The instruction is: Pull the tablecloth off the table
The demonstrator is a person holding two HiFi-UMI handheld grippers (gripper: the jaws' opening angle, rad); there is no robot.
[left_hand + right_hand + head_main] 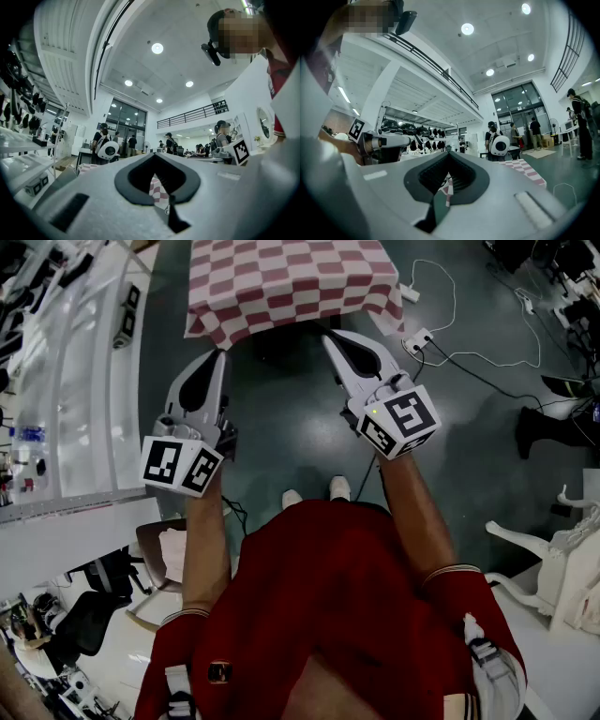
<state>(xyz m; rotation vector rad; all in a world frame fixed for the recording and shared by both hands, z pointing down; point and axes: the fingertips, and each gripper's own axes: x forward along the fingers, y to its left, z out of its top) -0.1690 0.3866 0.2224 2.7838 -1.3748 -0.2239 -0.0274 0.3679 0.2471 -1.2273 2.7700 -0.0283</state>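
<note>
The only markings to be read are the black-and-white square patterns on the white cube [181,465] of the left gripper [221,352] and on the cube [401,425] of the right gripper [327,337]; they are blocky codes, not letters. A small green light glows on the right gripper's body beside its cube. Both grippers have smooth, pale grey, hard shells that taper to a point, each with a black teardrop-shaped recess on top. The tablecloth [281,277] is soft woven fabric in a red and white check, spread over the table top at the top of the head view, with its near hem hanging in loose folds and its two near corners drooping. Both gripper tips meet that near hem, the left near the left corner, the right closer to the middle. In the left gripper view the jaws are pressed together with a strip of checked cloth [157,190] pinched in the dark opening between them; in the right gripper view the jaws are likewise closed tight on a fold of the cloth [447,185]. The floor [281,427] below is smooth and dark green. White cables run across it to a white power strip [419,338] near the cloth's right corner. The person wears a red shirt [347,596] and white shoes [339,488].
</note>
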